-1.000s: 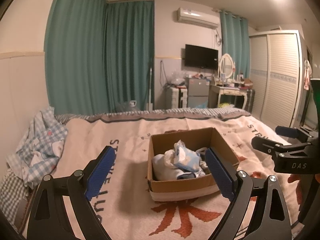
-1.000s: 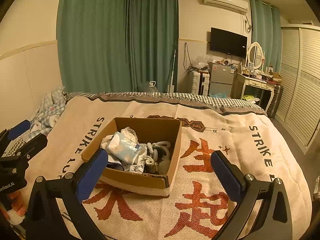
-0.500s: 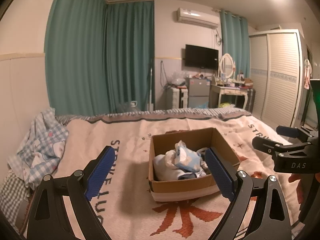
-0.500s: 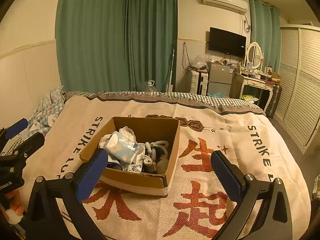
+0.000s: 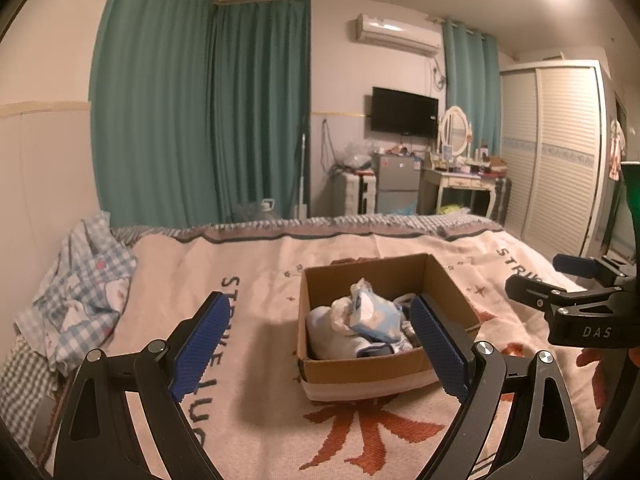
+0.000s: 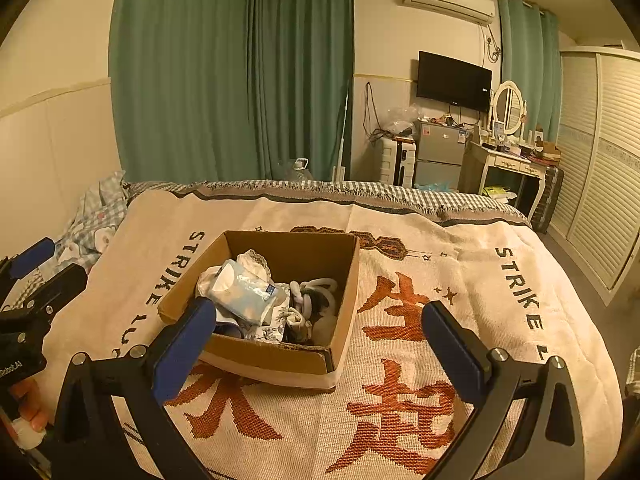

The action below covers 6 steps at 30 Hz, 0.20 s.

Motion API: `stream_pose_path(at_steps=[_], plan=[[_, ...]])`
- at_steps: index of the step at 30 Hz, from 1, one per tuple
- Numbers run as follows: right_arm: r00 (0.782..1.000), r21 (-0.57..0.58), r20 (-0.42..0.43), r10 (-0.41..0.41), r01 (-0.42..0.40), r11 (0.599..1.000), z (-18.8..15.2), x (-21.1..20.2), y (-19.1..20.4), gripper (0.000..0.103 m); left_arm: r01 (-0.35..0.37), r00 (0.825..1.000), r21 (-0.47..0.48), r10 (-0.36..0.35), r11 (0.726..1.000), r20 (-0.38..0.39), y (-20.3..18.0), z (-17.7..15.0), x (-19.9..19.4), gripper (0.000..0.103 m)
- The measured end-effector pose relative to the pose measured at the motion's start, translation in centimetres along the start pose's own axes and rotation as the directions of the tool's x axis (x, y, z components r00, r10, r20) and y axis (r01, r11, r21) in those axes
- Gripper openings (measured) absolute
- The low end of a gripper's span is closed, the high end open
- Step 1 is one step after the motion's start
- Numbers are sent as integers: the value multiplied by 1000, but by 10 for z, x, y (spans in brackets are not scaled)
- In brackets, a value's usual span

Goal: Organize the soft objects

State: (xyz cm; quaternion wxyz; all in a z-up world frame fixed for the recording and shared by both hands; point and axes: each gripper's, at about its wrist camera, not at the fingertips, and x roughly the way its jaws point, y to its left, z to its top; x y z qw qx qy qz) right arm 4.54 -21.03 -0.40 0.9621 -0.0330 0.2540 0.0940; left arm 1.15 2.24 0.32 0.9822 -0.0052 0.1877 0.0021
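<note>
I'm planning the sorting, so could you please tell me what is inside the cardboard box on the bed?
The cardboard box holds a blue-white tissue pack atop pale fabric, beside grey-white looped items. Whatever lies beneath them is covered.

Left hand-held gripper (image 5: 320, 346) agape, facing cardboard box (image 5: 360, 368).

"STRIKE" on blanket (image 6: 520, 280), "DAS" on right gripper (image 5: 568, 280)

Blanketed bed (image 6: 460, 280) under cardboard box (image 6: 344, 308)
</note>
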Motion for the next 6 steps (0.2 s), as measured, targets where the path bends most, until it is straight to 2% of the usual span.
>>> stream_pose_path(at_steps=[6], plan=[[1000, -3, -1, -3, 3, 1000, -1, 1, 0, 103, -6, 1000, -1, 6, 1000, -1, -1, -2, 0, 93]])
